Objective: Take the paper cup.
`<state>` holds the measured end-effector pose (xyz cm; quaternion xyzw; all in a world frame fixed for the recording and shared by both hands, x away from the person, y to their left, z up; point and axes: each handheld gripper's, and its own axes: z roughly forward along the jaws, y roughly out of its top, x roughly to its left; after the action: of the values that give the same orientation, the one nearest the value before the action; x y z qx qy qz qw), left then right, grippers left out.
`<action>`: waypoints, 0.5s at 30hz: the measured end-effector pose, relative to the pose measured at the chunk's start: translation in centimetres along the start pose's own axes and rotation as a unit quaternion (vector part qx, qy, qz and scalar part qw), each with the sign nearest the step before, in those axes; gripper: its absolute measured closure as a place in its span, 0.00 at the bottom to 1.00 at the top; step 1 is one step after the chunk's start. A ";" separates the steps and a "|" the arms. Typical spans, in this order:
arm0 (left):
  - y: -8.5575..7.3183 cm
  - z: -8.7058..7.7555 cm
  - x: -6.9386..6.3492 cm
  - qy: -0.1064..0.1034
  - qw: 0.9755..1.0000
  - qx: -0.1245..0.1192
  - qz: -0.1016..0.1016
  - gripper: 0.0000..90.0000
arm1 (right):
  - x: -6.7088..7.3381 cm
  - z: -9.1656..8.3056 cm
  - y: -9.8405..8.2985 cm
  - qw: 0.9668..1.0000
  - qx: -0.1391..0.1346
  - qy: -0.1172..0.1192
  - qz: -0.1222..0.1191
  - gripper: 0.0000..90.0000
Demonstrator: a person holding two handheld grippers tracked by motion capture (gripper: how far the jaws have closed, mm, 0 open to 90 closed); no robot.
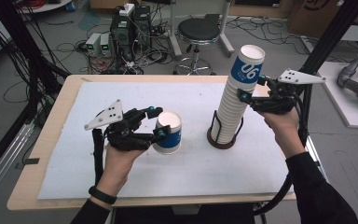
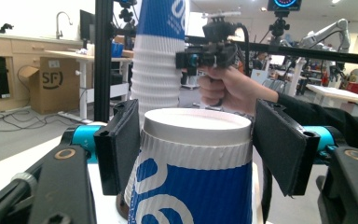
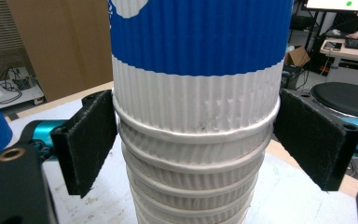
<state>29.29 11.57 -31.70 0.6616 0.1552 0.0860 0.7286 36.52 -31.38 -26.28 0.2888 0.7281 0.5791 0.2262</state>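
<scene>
A blue-and-white paper cup [image 1: 170, 139] stands upright left of the mat's middle, mouth up, its base at or just above the white mat [image 1: 121, 172]. My left gripper [image 1: 159, 122] comes in from the left and is shut on the cup [image 2: 196, 186], a pad on each side just under the rim. To the right, a tall stack of the same cups [image 1: 230, 107] leans in a black wire holder [image 1: 221, 141]. My right gripper [image 1: 252, 88] is shut on the stack [image 3: 196, 102] near its top, both pads touching a cup rim.
The mat covers most of a wooden table [image 1: 56, 140]. A black frame post [image 1: 328, 37] rises just behind the right hand. On the floor beyond the table are a round stool [image 1: 198, 30], computer boxes [image 1: 126, 28] and loose cables.
</scene>
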 end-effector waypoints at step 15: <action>-2.6 -0.9 0.0 0.000 1.000 -0.003 -0.010 0.37 | 0.0 0.0 0.0 1.000 0.000 0.000 0.001 0.16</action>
<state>28.75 12.14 -34.40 0.6582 0.1613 0.0793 0.7311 36.52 -31.31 -26.28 0.2895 0.7277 0.5795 0.2255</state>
